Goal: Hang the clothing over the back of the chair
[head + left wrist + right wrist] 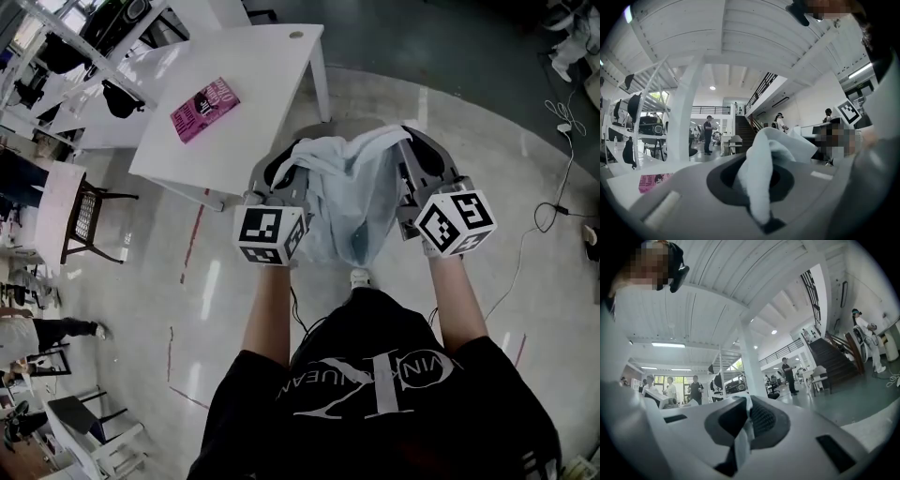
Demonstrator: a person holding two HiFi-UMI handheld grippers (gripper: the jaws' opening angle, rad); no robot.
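Observation:
A pale blue-white garment (342, 202) hangs in folds between my two grippers, held up in front of the person's chest. My left gripper (274, 178) is shut on the garment's left part; in the left gripper view a thick fold of cloth (764, 159) comes up out of the shut jaws (759, 180). At the right, my right gripper (412, 155) is shut on the other part, and a thin strip of the cloth (743, 439) is pinched in its jaws (743, 423). Both grippers point level. The cloth hides the floor beneath it.
A white table (253, 66) with a pink book (204, 110) stands ahead on the left. Further left is a dark wooden chair (89, 220). Cables (562, 187) lie on the floor at the right. A white pillar (686, 126) and several people stand further off.

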